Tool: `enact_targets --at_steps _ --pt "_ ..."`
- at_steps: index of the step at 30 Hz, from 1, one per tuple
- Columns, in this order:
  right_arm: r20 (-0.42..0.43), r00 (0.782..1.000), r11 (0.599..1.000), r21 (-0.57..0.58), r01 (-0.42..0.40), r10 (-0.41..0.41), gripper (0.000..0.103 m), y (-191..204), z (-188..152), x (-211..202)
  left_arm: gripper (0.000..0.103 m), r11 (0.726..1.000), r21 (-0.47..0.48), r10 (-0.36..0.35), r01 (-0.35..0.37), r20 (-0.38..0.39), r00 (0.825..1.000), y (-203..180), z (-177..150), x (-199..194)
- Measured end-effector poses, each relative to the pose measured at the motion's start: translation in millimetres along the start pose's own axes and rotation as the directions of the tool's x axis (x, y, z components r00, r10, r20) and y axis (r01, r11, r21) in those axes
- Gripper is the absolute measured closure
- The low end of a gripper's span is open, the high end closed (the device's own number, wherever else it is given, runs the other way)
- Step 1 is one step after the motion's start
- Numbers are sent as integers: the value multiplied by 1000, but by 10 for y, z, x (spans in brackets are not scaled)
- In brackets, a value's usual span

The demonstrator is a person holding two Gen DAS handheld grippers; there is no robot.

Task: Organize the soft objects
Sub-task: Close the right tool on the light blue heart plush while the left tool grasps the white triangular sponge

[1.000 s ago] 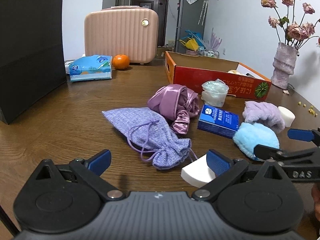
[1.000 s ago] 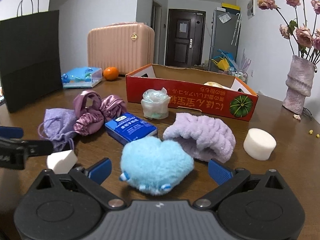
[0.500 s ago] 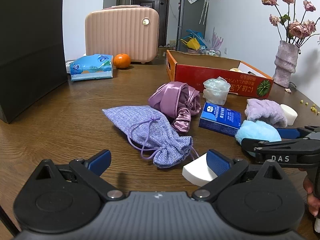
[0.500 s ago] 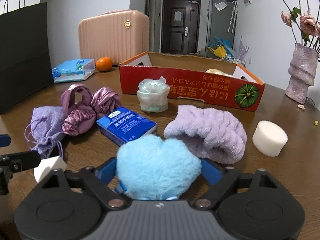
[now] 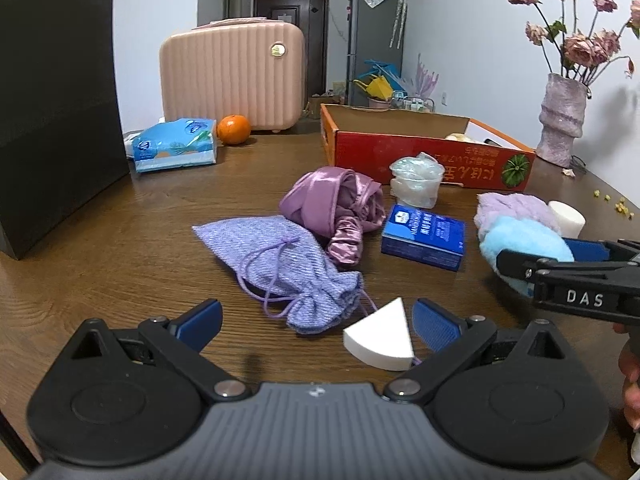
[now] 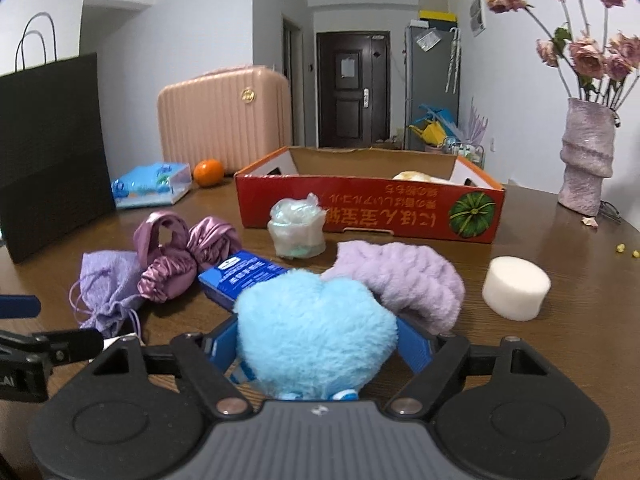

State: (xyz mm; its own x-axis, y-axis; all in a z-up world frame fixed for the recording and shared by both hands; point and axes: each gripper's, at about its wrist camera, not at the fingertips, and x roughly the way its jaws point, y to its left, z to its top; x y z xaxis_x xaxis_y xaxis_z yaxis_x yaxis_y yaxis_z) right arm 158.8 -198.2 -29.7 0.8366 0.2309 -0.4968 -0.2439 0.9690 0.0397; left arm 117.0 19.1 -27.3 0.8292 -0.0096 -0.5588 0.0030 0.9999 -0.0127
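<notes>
Plush (image 6: 314, 330), a pale blue heart, sits between the right gripper's (image 6: 316, 346) blue pads, which press into its fur on both sides; the jaws have just been closing on it. Whether it rests on the table (image 6: 560, 360) or is lifted cannot be told. Just beyond the fingertips, touching the plush on its far right, lies a lilac fleece band (image 6: 404, 276). Ahead and left of the fingers is a blue box (image 6: 240, 276), then a satin bonnet (image 6: 180, 252) and a knit pouch (image 6: 106, 280). A wrapped cup (image 6: 298, 228) stands farther ahead, in front of a red carton (image 6: 372, 208). Right of the fingers stands a round sponge (image 6: 514, 292).

Left gripper (image 5: 316, 320) is spread wide and grips nothing. A white wedge sponge (image 5: 382, 338) lies on the table between its fingers, nearer the right pad, with a gap on either side. The pouch's gathered end is just beyond the fingertips. Far ahead to the left are a tissue pack (image 5: 176, 144), an orange (image 5: 234, 129) and a pink case (image 5: 232, 74).
</notes>
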Motion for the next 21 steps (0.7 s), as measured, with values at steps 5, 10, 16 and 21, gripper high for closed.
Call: enact_targets --at_steps 5,10,16,21 --pt "24 1000 1000 22 8 -8 23 -108 -43 -102 0 999 31 -17 18 -8 1000 -133 -25 0" --pt "38 999 1000 31 6 -7 23 -163 -77 -162 13 997 61 -34 36 -29 999 -262 -50 32" --pt "50 999 999 29 -14 13 23 -159 -92 -188 31 995 82 -50 55 -53 997 -351 -62 84" --pt "58 998 999 27 -29 27 23 -158 -98 -206 40 995 82 -54 60 -73 996 -374 -63 141"
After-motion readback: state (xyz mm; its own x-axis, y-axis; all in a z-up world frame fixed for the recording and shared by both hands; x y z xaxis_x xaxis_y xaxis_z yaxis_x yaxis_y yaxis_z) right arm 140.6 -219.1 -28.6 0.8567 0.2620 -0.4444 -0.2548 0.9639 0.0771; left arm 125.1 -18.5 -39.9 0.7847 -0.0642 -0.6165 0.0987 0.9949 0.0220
